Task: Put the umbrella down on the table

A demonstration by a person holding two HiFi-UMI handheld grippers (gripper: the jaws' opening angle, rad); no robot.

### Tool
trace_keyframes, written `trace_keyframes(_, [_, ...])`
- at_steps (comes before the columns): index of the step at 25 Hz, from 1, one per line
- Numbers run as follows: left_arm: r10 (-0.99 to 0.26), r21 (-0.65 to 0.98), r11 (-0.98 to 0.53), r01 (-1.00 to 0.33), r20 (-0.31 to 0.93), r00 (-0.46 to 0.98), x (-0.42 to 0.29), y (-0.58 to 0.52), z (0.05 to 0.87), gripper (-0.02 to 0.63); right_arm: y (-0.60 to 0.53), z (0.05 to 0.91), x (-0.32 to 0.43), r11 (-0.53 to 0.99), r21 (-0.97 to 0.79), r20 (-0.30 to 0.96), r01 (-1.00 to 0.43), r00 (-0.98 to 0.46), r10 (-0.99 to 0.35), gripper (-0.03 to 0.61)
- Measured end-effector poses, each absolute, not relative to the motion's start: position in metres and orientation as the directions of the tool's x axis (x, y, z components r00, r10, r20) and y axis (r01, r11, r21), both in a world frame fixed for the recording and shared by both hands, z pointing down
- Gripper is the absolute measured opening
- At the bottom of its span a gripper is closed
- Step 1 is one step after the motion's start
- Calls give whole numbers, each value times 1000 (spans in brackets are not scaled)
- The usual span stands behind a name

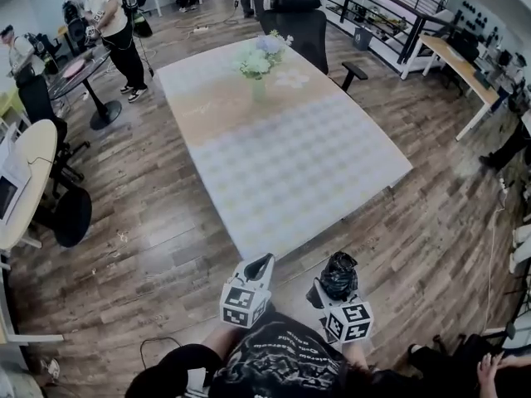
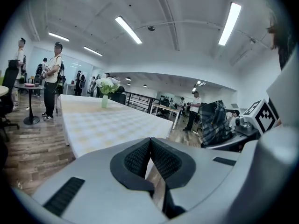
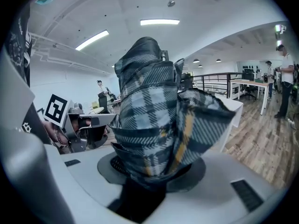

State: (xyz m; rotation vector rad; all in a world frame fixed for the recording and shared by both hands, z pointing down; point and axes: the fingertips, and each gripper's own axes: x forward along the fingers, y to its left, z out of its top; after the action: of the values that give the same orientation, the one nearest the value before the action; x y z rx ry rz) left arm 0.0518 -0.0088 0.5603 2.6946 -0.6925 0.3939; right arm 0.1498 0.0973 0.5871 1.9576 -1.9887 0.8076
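Note:
A folded umbrella [image 3: 159, 120] in dark plaid cloth stands between the jaws of my right gripper [image 3: 152, 169], which is shut on it. In the head view the umbrella [image 1: 338, 275] is a dark bundle just off the near edge of the table [image 1: 274, 152]. My left gripper [image 1: 264, 264] hovers beside it to the left, over the wooden floor. Its pads [image 2: 161, 158] meet with nothing between them, so my left gripper [image 2: 150, 155] is shut and empty. From the left gripper view the umbrella [image 2: 216, 121] shows at the right, held upright.
A green vase of flowers [image 1: 259, 65] stands near the table's far end. A black office chair [image 1: 300, 25] sits behind it. Round tables and chairs [image 1: 50, 164] and several people [image 1: 112, 23] are at the left; desks line the right wall.

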Motion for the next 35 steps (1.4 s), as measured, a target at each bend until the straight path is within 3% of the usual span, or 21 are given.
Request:
trace_keyframes(14, [-512, 208, -773, -599, 352, 784, 55, -119, 558, 20, -21, 586, 177, 25, -243, 507, -970, -149, -849, 176])
trace_keyframes(26, [-635, 217, -650, -728, 371, 677, 82, -167, 555, 20, -100, 573, 217, 217, -209, 539, -953, -298, -788, 176])
trace_keyframes(35, [-704, 203, -571, -795, 377, 602, 106, -200, 553, 20, -167, 564, 265, 318, -112, 601, -942, -319, -733, 176])
